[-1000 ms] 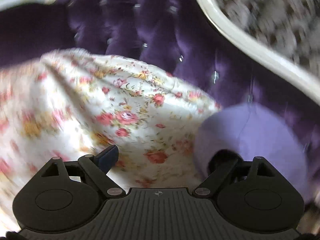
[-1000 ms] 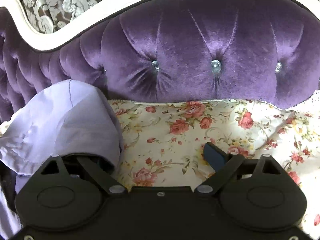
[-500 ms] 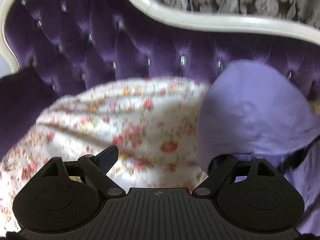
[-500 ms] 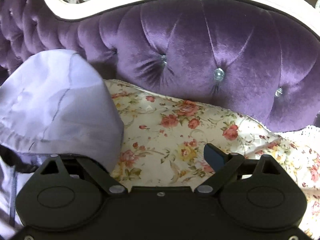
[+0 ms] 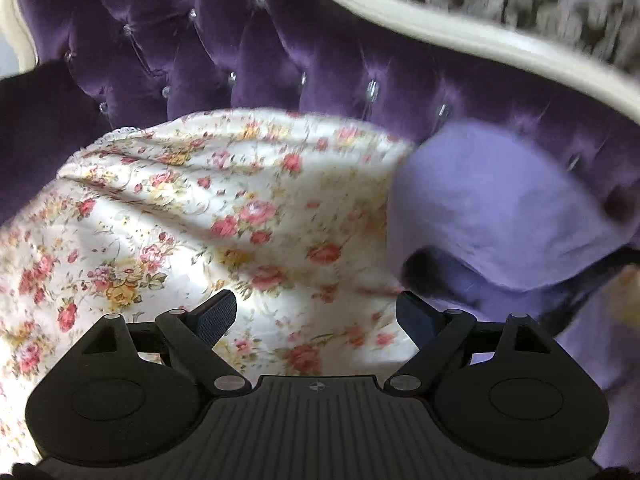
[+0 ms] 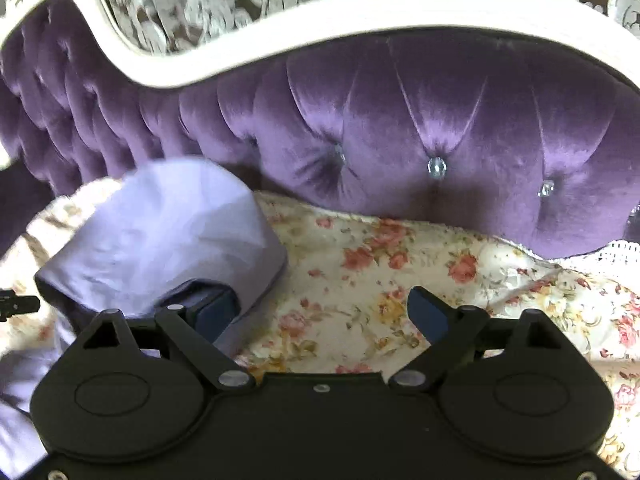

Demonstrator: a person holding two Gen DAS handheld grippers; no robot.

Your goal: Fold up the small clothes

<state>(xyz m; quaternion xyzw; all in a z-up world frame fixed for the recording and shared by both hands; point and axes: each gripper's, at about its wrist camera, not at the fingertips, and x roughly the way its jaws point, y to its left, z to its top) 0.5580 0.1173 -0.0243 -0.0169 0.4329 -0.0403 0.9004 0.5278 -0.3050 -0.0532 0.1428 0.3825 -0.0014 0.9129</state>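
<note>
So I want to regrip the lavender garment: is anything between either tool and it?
Nothing visible. The lavender garment drapes over one finger of the open right tool, and in the left view it lies right by the open left tool on the floral sheet.

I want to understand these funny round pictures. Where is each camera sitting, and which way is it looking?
Left wrist: sits on the left gripper, looking along its open fingers over the floral cloth toward the purple sofa back; lilac garment at right.
Right wrist: sits on the right gripper, facing the sofa back; its open fingers show, the left one tucked under the lilac garment.
Both share the lilac garment, floral cloth and sofa back.
</note>
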